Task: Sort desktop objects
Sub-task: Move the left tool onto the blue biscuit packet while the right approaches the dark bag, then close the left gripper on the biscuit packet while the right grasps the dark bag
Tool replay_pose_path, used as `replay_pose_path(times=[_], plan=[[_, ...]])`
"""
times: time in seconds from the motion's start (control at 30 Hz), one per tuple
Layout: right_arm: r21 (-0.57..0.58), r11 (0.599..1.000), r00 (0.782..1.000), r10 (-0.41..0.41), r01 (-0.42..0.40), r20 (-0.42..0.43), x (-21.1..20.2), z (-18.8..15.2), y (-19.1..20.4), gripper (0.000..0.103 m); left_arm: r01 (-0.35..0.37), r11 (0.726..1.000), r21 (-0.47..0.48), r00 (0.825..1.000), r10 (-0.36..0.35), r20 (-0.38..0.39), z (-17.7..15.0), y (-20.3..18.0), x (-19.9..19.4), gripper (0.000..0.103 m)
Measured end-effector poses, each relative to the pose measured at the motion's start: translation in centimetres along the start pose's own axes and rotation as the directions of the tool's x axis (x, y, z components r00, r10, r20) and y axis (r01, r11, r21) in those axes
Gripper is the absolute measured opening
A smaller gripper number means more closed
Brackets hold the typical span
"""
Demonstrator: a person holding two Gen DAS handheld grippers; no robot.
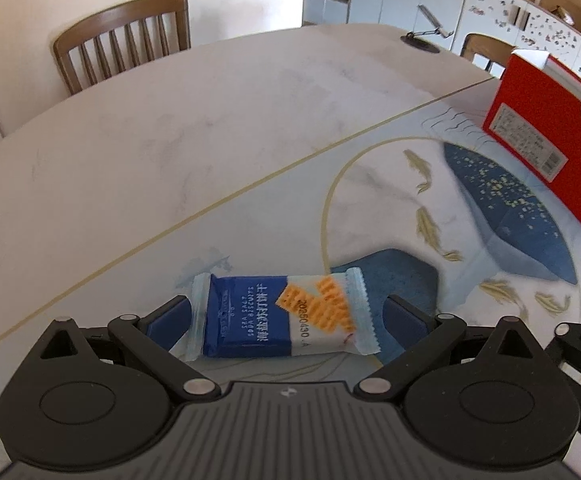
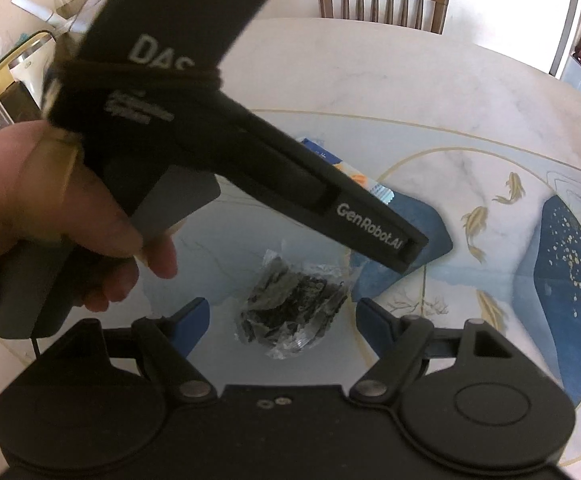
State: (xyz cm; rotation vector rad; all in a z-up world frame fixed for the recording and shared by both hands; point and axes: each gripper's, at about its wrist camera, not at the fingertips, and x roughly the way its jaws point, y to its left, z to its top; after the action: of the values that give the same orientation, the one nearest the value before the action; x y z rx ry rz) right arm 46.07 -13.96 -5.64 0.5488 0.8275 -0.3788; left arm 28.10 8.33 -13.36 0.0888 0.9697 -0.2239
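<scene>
**Two open grippers poised over two snack packets**

While both tools hang spread above the table, each packet sits between open jaws, touched by neither. In the left wrist view the left gripper [image 1: 288,316] frames a biscuit packet [image 1: 280,316] at 6 o'clock, lying flat and crosswise. It looks as if the pads would close on its crimped ends, so the person would do well to lower until the pads flank the firm middle, then close gently: the biscuits inside are likely brittle. The wrapper is blue on one half and pale on the other, printed with orange crackers.

In the right wrist view the right gripper [image 2: 284,320] stands wide around a clear crinkled bag [image 2: 292,306] of dark, flaky contents, also at 6 o'clock. The film probably slips and crushes easily, so a centred, slow squeeze seems wise.

Farther off, at 10 o'clock in that view, a hand [image 2: 62,216] holds the other tool. In the left view a red box [image 1: 550,140] stands at 2 o'clock and a wooden chair [image 1: 124,38] at 11 o'clock.
</scene>
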Motion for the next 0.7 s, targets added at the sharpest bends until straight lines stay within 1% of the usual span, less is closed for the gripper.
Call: replay_pose_path(times=[0.3,0.37,0.5,0.6,0.63,0.7], plan=[[-0.015,1.0,1.0,-0.009,0.008,-0.012,0.3,0.0,-0.1,0.078,-0.023,0.999,0.026,1.0,0.022,0.012,-0.4,-0.4,0.2,0.102],[-0.023,1.0,1.0,-0.012,0.012,-0.012,0.3,0.0,-0.1,0.077,-0.019,0.999,0.03,1.0,0.018,0.016,-0.4,-0.5,0.3,0.102],[-0.031,0.999,1.0,-0.016,0.015,-0.012,0.2,0.0,-0.1,0.075,-0.012,0.999,0.047,1.0,0.011,0.027,-0.5,-0.7,0.2,0.097],[-0.043,0.999,1.0,-0.027,0.027,-0.009,0.1,0.0,-0.1,0.065,-0.008,0.998,0.054,0.999,0.006,0.031,-0.5,-0.9,0.1,0.093],[-0.044,0.999,0.999,-0.031,0.031,-0.007,0.0,0.0,-0.2,0.06,-0.007,0.998,0.056,0.999,0.005,0.032,-0.4,-0.9,0.1,0.092],[-0.04,0.999,1.0,-0.028,0.027,-0.008,-0.1,0.0,-0.4,0.056,-0.004,0.998,0.058,0.999,0.002,0.034,-0.4,-1.0,0.0,0.088]])
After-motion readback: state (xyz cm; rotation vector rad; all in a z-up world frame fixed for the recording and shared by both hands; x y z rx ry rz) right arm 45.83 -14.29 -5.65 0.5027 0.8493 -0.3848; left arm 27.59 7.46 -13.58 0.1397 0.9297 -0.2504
